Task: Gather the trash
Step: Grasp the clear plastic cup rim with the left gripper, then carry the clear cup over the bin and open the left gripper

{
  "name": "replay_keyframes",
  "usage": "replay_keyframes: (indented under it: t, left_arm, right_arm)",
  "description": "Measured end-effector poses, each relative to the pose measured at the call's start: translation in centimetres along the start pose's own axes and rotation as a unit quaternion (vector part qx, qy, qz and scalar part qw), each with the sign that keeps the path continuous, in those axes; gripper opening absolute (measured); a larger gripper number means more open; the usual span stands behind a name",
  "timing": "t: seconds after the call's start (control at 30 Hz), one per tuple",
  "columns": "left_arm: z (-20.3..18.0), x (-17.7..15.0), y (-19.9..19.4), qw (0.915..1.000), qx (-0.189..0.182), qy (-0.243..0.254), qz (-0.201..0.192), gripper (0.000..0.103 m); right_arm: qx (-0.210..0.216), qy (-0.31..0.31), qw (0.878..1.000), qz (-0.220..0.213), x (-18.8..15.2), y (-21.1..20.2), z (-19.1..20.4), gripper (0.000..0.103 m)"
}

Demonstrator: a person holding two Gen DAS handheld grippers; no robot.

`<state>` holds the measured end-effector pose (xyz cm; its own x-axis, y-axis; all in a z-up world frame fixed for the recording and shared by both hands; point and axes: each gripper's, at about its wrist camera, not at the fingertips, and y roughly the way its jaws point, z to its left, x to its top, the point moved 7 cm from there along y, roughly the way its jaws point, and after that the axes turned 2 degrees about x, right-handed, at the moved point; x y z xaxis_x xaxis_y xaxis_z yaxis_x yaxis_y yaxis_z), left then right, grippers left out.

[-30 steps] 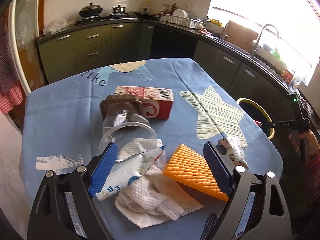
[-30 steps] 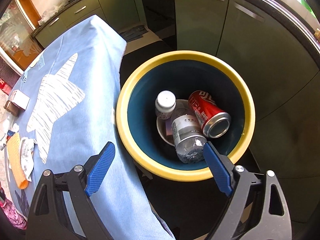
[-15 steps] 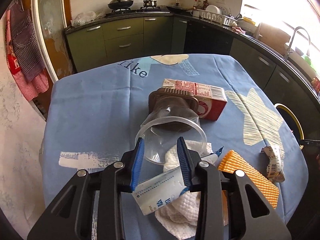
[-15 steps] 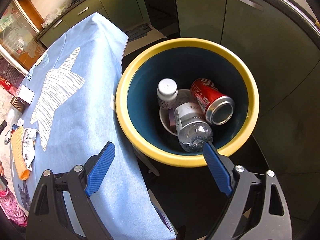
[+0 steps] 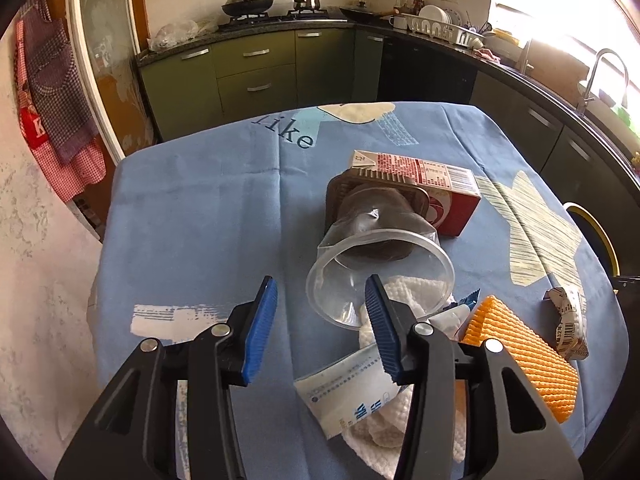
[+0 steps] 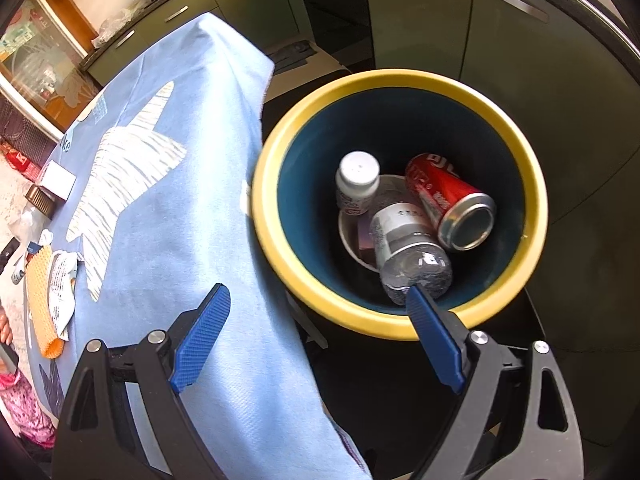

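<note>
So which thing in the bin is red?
The can. It lies tilted in the bin, red with a silver end, beside the white-capped bottle and the clear bottle, which aren't red.

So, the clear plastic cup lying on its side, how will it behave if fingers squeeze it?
The clear plastic cup looks thin-walled, so it probably dents easily. Lying on its side, it may roll. It seems empty, so likely very light.

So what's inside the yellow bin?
Inside the yellow bin: a red can, a white pill bottle, a clear plastic bottle and a white bowl underneath. The bin's bottom is covered.
</note>
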<state>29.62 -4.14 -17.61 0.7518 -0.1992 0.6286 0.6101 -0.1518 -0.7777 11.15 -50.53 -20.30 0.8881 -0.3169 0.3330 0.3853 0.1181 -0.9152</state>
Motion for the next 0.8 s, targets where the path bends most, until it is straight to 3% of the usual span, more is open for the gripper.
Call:
replay_keyframes:
  t: [0.2,0.57,0.63,0.73,0.8]
  left_arm:
    - [-0.4,0.7,2.2,0.9999,-0.005,0.010,0.009,0.008]
    - [-1.6,1.7,-3.1,0.9984,0.000,0.024,-0.052,0.006]
    - [-2.6,1.7,-4.3,0.9977,-0.007,0.042,-0.053,0.006]
    - [-4.0,1.6,-5.3,0.9966,-0.050,0.055,-0.036,0.006]
    - [-4.5,1.7,-5.5,0.9959,-0.036,0.078,-0.029,0.006]
  right_arm:
    - [-0.002,0.004,1.000,-0.002,-0.2,-0.4,-0.2,0.085]
    - [0.000,0.012,1.000,-0.012,-0.1,-1.2,-1.0,0.085]
    - [0.002,0.012,1.000,-0.013,-0.3,-1.3,-1.1,0.085]
    - [0.005,0.013,1.000,-0.014,-0.5,-1.4,-1.3,0.085]
    - [0.005,0.014,1.000,-0.013,-0.6,-1.4,-1.4,0.085]
